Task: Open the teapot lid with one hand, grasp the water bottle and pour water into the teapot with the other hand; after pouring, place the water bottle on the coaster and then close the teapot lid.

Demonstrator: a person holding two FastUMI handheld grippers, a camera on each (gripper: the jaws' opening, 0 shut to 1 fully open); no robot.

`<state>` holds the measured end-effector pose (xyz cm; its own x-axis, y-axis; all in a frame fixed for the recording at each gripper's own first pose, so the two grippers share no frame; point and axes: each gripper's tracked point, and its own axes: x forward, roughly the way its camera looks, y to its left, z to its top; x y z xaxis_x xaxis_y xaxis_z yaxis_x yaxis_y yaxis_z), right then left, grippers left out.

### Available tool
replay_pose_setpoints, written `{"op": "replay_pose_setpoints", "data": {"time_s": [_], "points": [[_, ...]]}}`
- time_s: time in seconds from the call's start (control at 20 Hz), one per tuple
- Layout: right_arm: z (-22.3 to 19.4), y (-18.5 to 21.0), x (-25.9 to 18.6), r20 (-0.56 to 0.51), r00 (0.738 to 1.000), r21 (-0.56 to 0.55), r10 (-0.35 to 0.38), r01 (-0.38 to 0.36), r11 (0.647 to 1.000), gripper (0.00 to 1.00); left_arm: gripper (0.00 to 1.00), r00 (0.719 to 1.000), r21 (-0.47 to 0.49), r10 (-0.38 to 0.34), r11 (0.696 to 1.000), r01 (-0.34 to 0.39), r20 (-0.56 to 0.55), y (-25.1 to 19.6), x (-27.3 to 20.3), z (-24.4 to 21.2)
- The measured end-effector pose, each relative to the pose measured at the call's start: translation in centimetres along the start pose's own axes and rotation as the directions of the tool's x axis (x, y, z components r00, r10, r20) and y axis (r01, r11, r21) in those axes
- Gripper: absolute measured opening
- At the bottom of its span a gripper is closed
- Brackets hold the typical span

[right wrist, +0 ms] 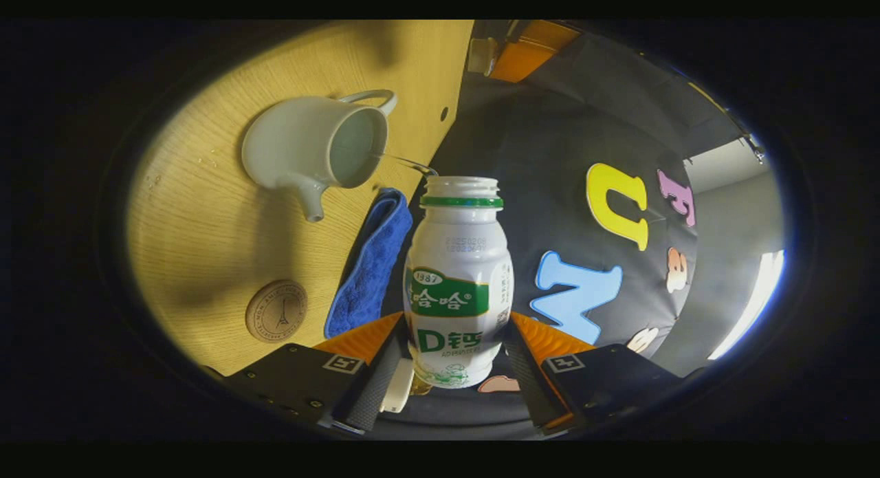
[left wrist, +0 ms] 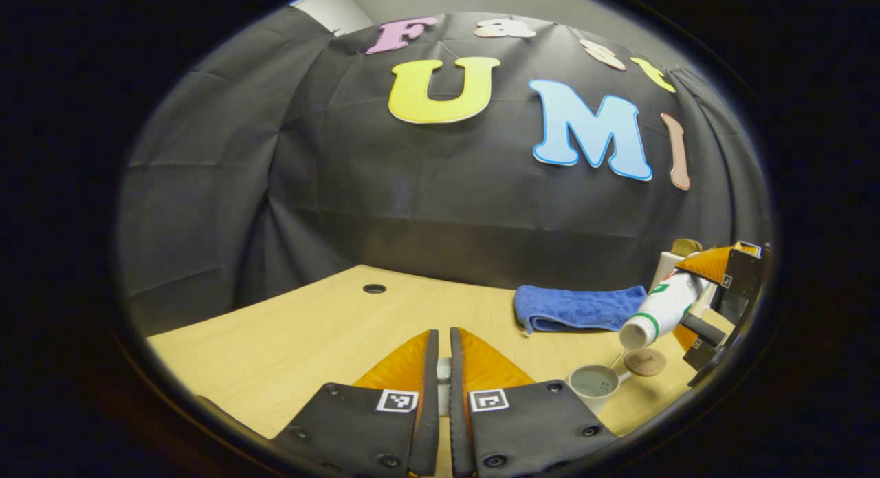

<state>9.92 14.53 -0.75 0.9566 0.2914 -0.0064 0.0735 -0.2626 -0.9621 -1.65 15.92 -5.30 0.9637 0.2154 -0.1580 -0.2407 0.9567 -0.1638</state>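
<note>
The white teapot (right wrist: pixel 313 151) stands open on the wooden table (right wrist: pixel 206 223), its lid off. In the right gripper view my right gripper (right wrist: pixel 456 321) is shut on a white water bottle (right wrist: pixel 457 278) with a green label, uncapped and tilted toward the pot. A thin stream of water (right wrist: pixel 405 163) runs from its mouth into the opening. The left gripper view shows my left gripper (left wrist: pixel 443 337) shut on a small white piece, the teapot lid (left wrist: pixel 444 378), held left of the teapot (left wrist: pixel 595 382). The tilted bottle (left wrist: pixel 660 311) hangs above the pot. A round cork coaster (right wrist: pixel 276 311) lies beside the pot.
A folded blue cloth (left wrist: pixel 581 307) lies behind the teapot and coaster (left wrist: pixel 645 361), near the booth wall. A small round hole (left wrist: pixel 374 288) sits in the tabletop at the far left. My left gripper (right wrist: pixel 512 51) shows at the top of the right gripper view.
</note>
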Motion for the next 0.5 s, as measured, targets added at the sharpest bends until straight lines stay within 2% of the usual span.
{"op": "replay_pose_setpoints", "data": {"time_s": [0.05,0.15,0.2,0.5], "points": [[0.01,-0.06,-0.01,0.001,1.0,-0.002,-0.002,0.002,1.0,0.81,0.17,1.0,0.001,0.001,1.0,-0.001,0.0,0.0,-0.02,0.03],[-0.02,-0.07,0.03,0.002,1.0,-0.007,-0.003,0.003,1.0,0.81,0.17,1.0,0.001,0.001,1.0,-0.001,0.0,0.01,-0.03,0.03],[-0.05,-0.1,0.08,0.002,1.0,-0.011,-0.002,0.002,1.0,0.81,0.13,1.0,0.001,0.002,1.0,-0.002,-0.001,0.0,-0.01,0.02],[-0.15,-0.23,0.18,0.004,1.0,-0.037,-0.007,0.007,0.999,0.81,0.13,1.0,0.004,0.002,1.0,-0.002,-0.005,-0.01,0.11,-0.03]]}}
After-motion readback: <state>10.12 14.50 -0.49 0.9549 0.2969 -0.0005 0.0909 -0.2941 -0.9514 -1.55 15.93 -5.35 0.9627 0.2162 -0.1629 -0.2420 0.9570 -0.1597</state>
